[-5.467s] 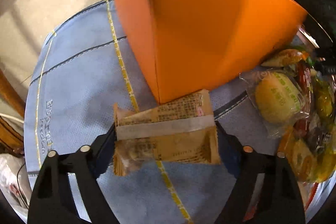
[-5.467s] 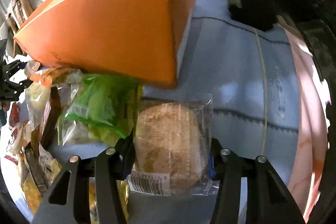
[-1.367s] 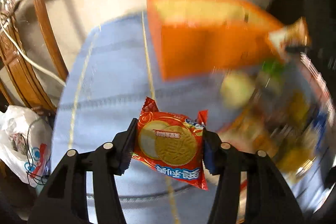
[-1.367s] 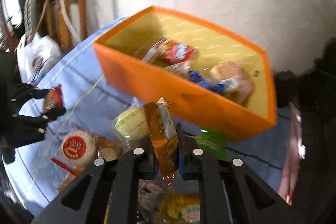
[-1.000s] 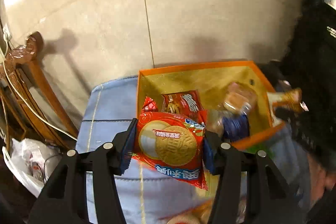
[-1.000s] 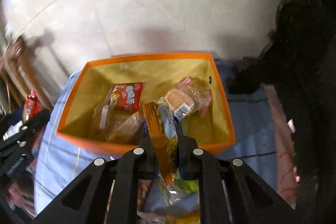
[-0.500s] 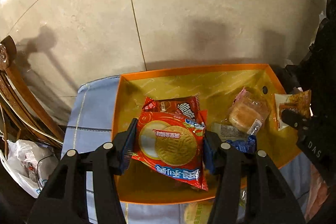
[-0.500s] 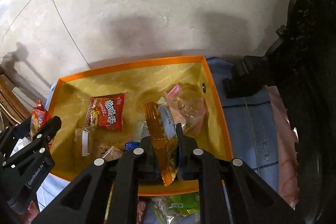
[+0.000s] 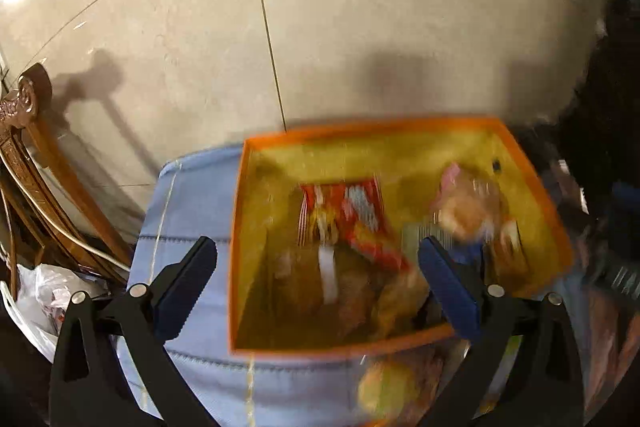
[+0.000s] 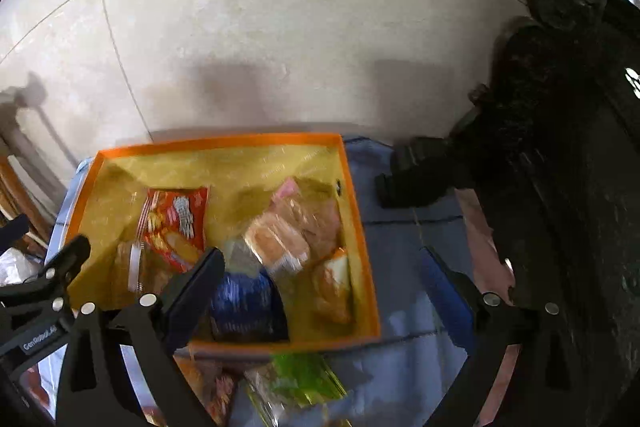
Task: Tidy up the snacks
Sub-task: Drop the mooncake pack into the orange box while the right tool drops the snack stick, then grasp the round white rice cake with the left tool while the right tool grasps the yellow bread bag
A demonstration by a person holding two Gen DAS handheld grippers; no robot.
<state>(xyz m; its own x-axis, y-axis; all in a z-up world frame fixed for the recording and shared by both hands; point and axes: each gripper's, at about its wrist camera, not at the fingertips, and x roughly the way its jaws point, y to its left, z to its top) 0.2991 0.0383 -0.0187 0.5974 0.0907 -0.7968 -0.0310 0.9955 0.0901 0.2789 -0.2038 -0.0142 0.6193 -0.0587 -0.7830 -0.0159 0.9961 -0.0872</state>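
A floor of large beige tiles point(image 9: 360, 27) with thin grout lines spread behind the blue-clothed table point(image 9: 192, 195), bright glare at its upper left. Left of the table stood a carved wooden chair point(image 9: 24, 131); right of it, dark carved furniture point(image 10: 560, 147).

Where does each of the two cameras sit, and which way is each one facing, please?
Left wrist: on the left gripper, looking down into the orange box; its wide, empty fingers show.
Right wrist: on the right gripper, looking down over the box's right rim; its opening, empty fingers and the left gripper show.
Shared: the box, red snack packet, blue cloth.
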